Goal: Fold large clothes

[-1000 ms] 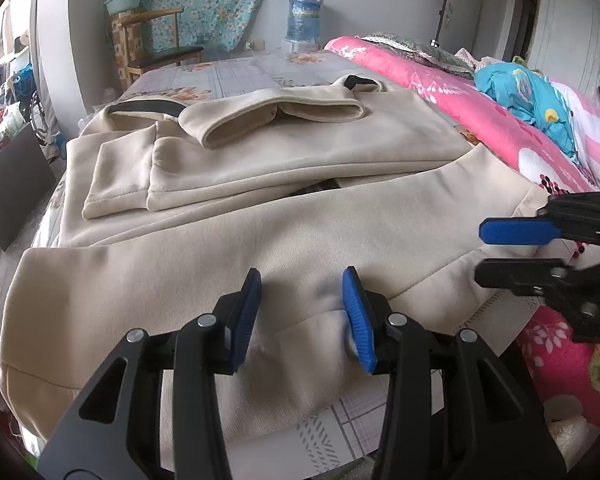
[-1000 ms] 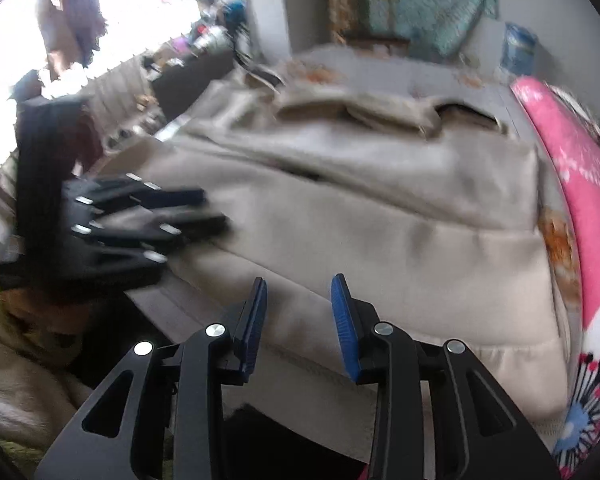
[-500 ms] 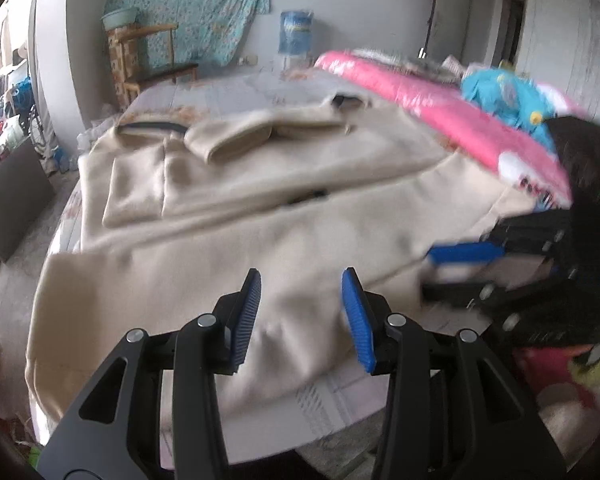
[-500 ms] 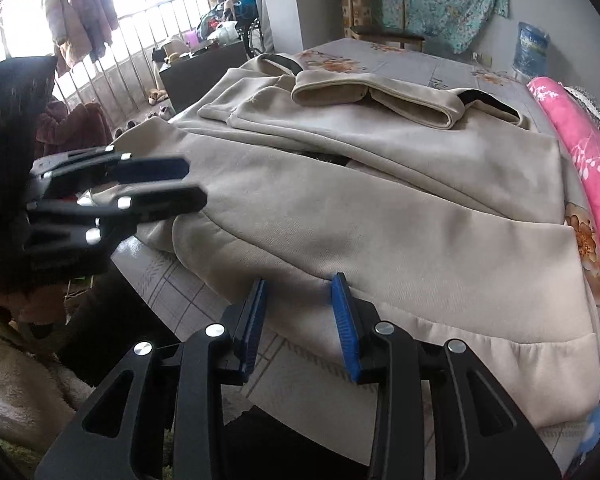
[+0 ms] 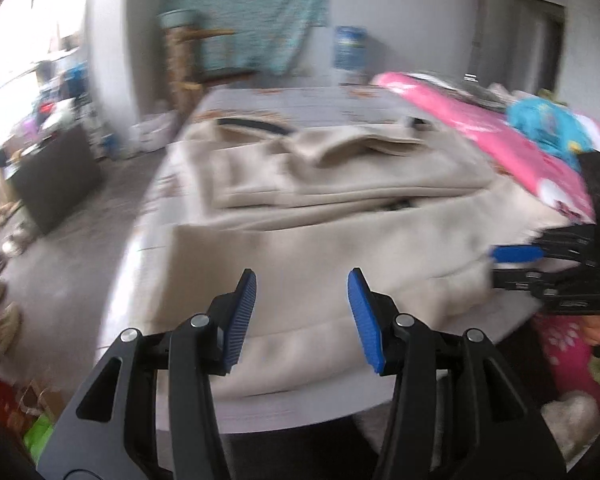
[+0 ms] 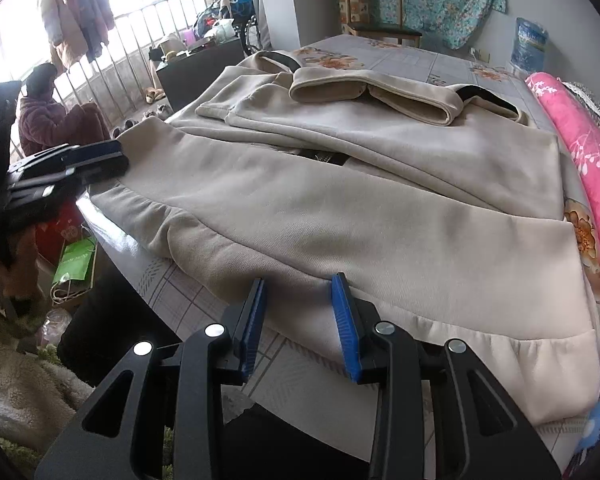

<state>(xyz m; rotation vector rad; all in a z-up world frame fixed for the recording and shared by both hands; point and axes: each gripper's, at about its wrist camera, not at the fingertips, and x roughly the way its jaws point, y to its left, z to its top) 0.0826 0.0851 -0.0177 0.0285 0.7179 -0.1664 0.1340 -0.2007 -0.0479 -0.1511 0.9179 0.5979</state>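
Both sets of jaws stand parted with nothing between them: the right gripper (image 6: 299,320) sits low at the near hem of the beige coat (image 6: 360,216), blue pads straddling the gathered bottom edge where it overhangs the table (image 6: 204,300), while the left gripper (image 5: 302,316) hangs just above the same hem further along, its view smeared by motion blur. Each shows in the other's camera, the left one at the coat's near left corner (image 6: 80,160) and the right one at the opposite corner (image 5: 540,272), which suggests the two are spaced along the hem so the bottom can be lifted evenly. That placement reads as preparation for a bottom-up fold, since the garment lies flat and lengthwise on the table, hem toward the person. Further back, the sleeves (image 6: 380,96) are already laid across the chest, cuffs meeting near the middle, so the width is narrowed and only the lengthwise fold seems left. Beyond the collar end the flowered tablecloth runs on; a pink quilt (image 6: 580,152) lies along the right, and a wooden chair (image 6: 376,12) and water bottle (image 6: 530,46) stand against the far wall.
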